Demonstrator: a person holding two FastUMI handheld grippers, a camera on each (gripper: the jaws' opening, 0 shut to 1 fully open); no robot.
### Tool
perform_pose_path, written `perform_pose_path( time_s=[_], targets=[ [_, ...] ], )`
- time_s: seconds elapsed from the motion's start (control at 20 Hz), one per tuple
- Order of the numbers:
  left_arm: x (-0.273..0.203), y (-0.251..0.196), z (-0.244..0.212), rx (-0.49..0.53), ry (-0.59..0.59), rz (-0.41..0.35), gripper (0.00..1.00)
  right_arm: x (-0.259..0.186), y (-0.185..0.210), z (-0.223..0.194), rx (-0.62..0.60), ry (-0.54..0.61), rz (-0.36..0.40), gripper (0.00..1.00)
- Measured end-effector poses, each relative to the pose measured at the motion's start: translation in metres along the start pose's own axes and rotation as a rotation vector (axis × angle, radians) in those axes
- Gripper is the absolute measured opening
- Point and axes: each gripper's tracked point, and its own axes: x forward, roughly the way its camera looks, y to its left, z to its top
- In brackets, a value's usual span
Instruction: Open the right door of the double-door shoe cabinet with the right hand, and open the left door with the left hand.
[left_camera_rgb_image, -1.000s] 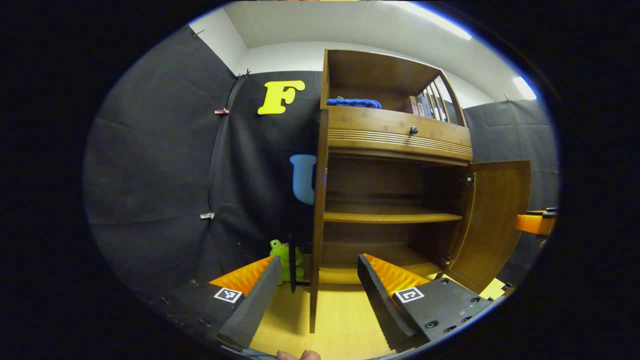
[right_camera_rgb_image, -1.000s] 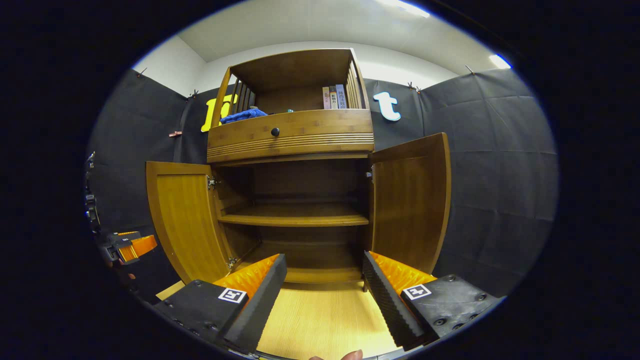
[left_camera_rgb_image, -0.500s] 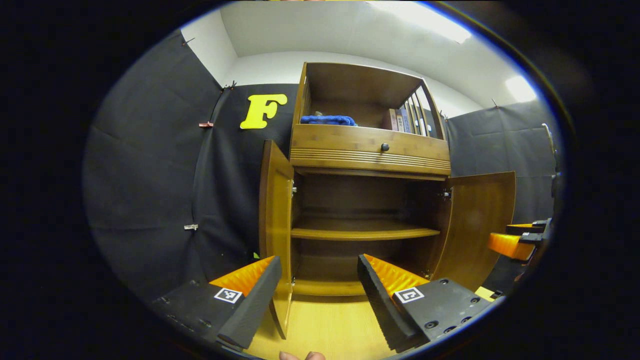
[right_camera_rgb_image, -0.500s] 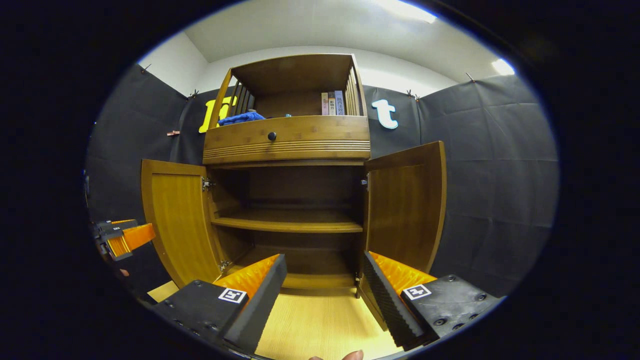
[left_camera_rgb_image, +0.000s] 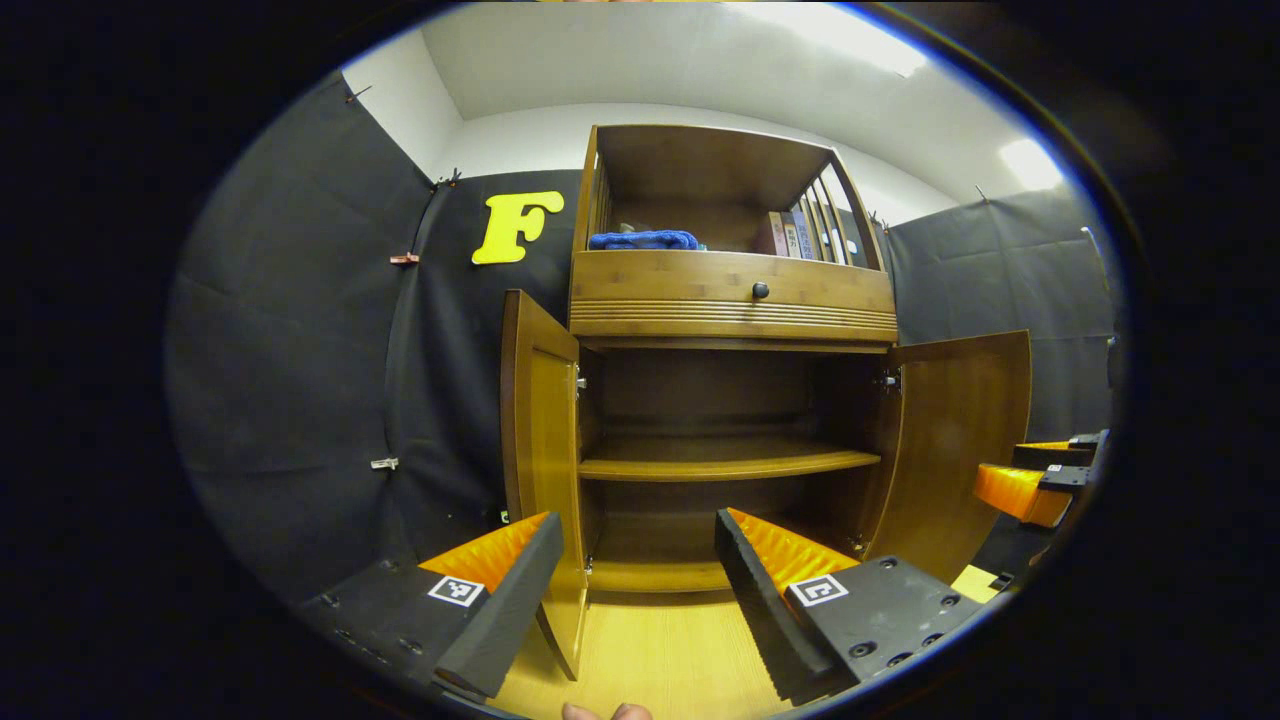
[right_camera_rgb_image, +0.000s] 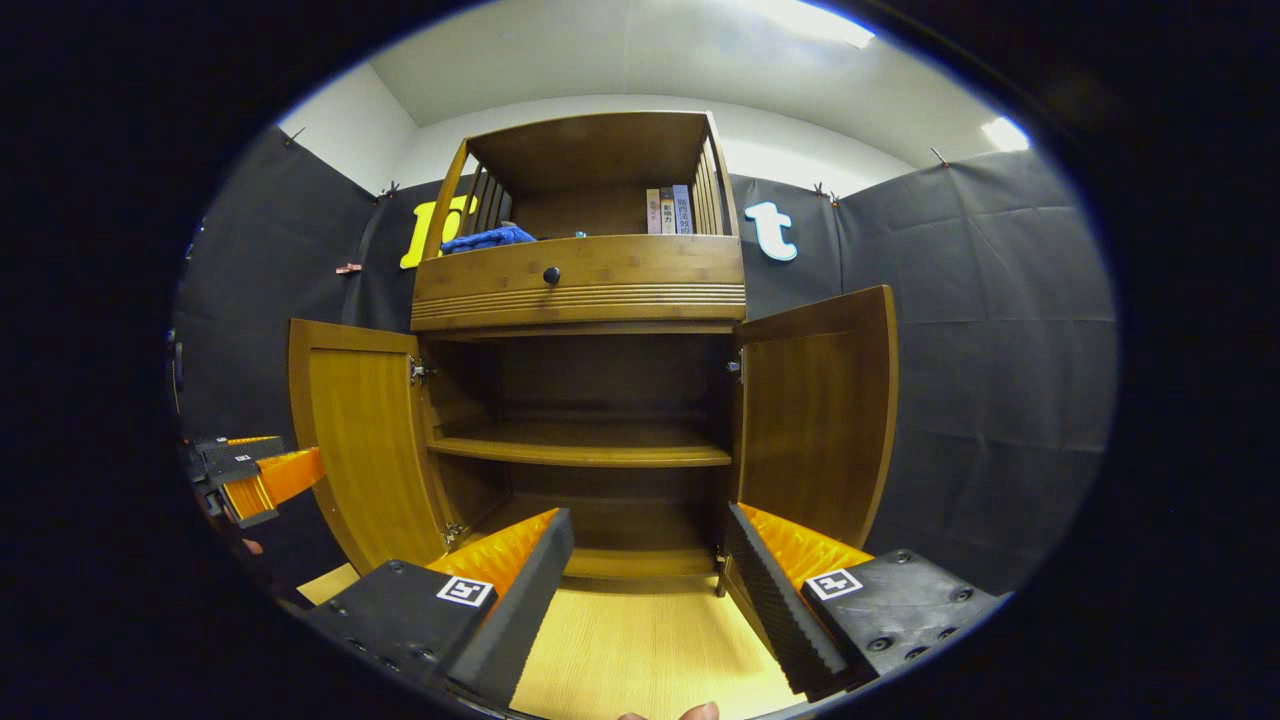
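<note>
The wooden shoe cabinet (left_camera_rgb_image: 730, 300) (right_camera_rgb_image: 580, 290) stands against the black wall with both lower doors swung open. In the left gripper view the left door (left_camera_rgb_image: 540, 450) stands nearly edge-on and the right door (left_camera_rgb_image: 955, 440) hangs wide. In the right gripper view the left door (right_camera_rgb_image: 365, 440) and right door (right_camera_rgb_image: 815, 410) flank bare shelves (right_camera_rgb_image: 585, 450). My left gripper (left_camera_rgb_image: 635, 590) is open in front of the left door, holding nothing; it also appears at the far left (right_camera_rgb_image: 255, 475). My right gripper (right_camera_rgb_image: 650, 590) is open and holding nothing; it also appears at the right edge (left_camera_rgb_image: 1030, 480).
A drawer with a dark knob (left_camera_rgb_image: 760, 290) sits above the doors. The top shelf holds a blue cloth (left_camera_rgb_image: 645, 240) and several books (right_camera_rgb_image: 668, 208). Light wooden floor (right_camera_rgb_image: 640, 650) lies in front of the cabinet. Black cloth walls close both sides.
The left gripper view has swung from facing the left door's edge to facing the cabinet front, and a green toy left of the cabinet dropped out of sight. The right gripper barely moved.
</note>
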Motion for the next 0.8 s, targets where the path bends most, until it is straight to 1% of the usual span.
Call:
perform_pose_path(
  time_s=[0.05, 0.1, 0.15, 0.3, 0.4, 0.5, 0.55, 0.6, 0.65, 0.7, 0.8],
  targets=[
    [0.0006, -0.0005, -0.0006, 0.004, 0.003, 0.0, 0.95, 0.001, 0.0, -0.0007, -0.001, 0.002, 0.001, 0.97],
    [0.0007, -0.0007, -0.0008, 0.007, 0.004, 0.0, 0.92, 0.0013, 0.0005, -0.0009, -0.002, 0.004, 0.001, 0.97],
    [0.0016, -0.0016, -0.0001, 0.009, 0.004, -0.002, 0.92, 0.002, 0.0006, -0.0007, -0.005, 0.003, 0.001, 0.97],
    [0.0028, -0.0036, -0.002, 0.013, 0.008, -0.011, 0.97, 0.0036, 0.0019, -0.001, -0.014, 0.004, 0.002, 0.97],
    [0.0034, -0.0051, -0.0023, 0.011, 0.009, -0.017, 0.95, 0.0037, 0.0025, -0.0023, -0.013, 0.006, 0.002, 0.97],
    [0.0035, -0.006, -0.003, 0.013, 0.01, -0.025, 0.95, 0.0035, 0.0031, -0.0022, -0.016, 0.007, 0.003, 0.97],
    [0.0033, -0.006, -0.0031, 0.014, 0.01, -0.026, 0.97, 0.0035, 0.004, -0.0023, -0.018, 0.009, 0.004, 0.97],
    [0.0032, -0.0066, -0.0028, 0.015, 0.009, -0.029, 0.92, 0.0032, 0.0044, -0.0021, -0.02, 0.009, 0.003, 0.97],
    [0.0028, -0.0064, -0.0029, 0.015, 0.009, -0.031, 0.92, 0.0026, 0.0053, -0.0019, -0.02, 0.007, 0.005, 0.97],
    [0.0027, -0.0062, -0.0031, 0.013, 0.009, -0.031, 0.95, 0.0024, 0.0055, -0.0021, -0.022, 0.006, 0.003, 0.97],
    [0.0027, -0.0058, -0.0031, 0.007, 0.007, -0.031, 0.95, 0.0014, 0.0046, -0.0023, -0.023, 0.007, 0.003, 0.97]
  ],
)
